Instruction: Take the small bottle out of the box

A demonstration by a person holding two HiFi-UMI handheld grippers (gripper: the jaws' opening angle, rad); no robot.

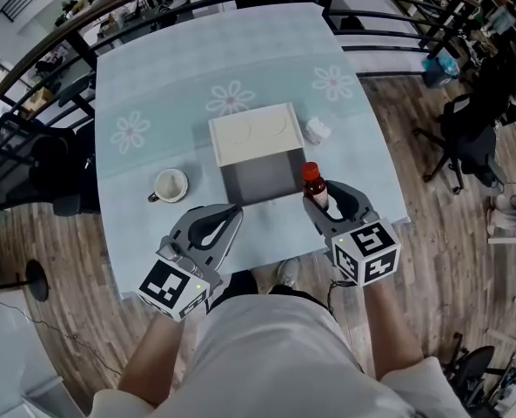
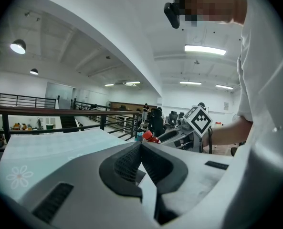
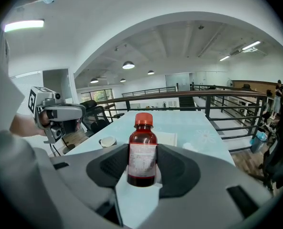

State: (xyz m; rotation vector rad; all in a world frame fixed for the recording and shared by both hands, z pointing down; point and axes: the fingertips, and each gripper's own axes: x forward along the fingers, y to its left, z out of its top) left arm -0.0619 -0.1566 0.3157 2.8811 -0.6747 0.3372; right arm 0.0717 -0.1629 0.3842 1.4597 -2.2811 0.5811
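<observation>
A small brown bottle (image 1: pixel 314 184) with a red cap and a white label stands upright between the pads of my right gripper (image 1: pixel 320 200), which is shut on it. It is held just right of the box's near right corner, above the table's front edge. In the right gripper view the bottle (image 3: pixel 141 151) fills the gap of the right gripper (image 3: pixel 141 168). The box (image 1: pixel 262 181) has a grey inside and its white lid (image 1: pixel 251 133) lies open behind it. My left gripper (image 1: pixel 233 211) is shut and empty, near the box's front left. Its tips (image 2: pixel 140 147) meet in the left gripper view.
A white cup (image 1: pixel 170 185) sits left of the box and a crumpled white paper (image 1: pixel 317 131) lies right of the lid. The table (image 1: pixel 153 94) has a pale blue flowered cloth. Black railings and office chairs surround it on a wooden floor.
</observation>
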